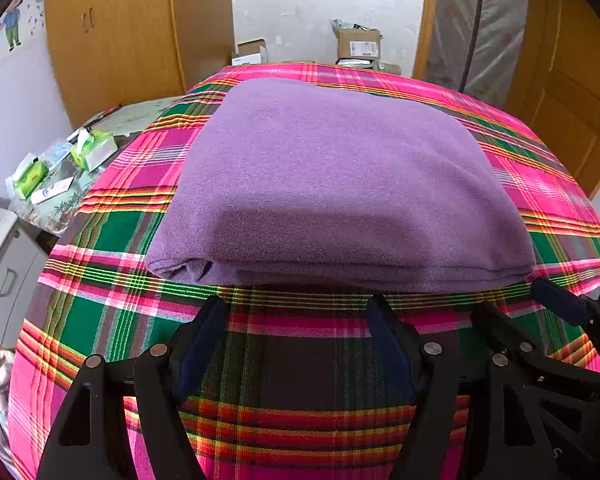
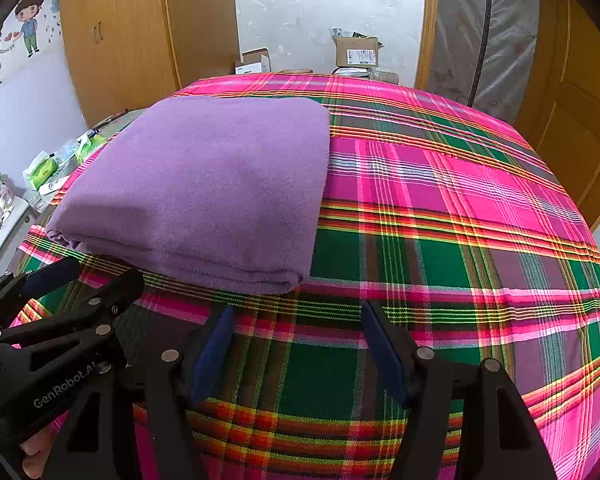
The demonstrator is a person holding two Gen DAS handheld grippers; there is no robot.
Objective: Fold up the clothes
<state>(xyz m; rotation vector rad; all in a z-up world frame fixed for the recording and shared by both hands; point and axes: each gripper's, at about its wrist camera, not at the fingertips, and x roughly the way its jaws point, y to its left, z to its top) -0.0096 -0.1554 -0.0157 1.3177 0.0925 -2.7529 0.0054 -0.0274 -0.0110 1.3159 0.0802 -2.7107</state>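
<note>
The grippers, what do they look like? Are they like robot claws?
A bit like claws. The left gripper and right gripper are both black plastic frames with triangle-shaped cut-outs and round silver bolts. Each finger carries a dark blue pad on its inner face. White lettering on the left one reads GenRobot.AI. No cables or sleeves show.

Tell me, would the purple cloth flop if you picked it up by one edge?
Probably: the purple cloth looks soft, fuzzy and folded in loose layers, so it would likely droop and unfold. Pushed, it may bunch on the plaid sheet rather than slide.
</note>
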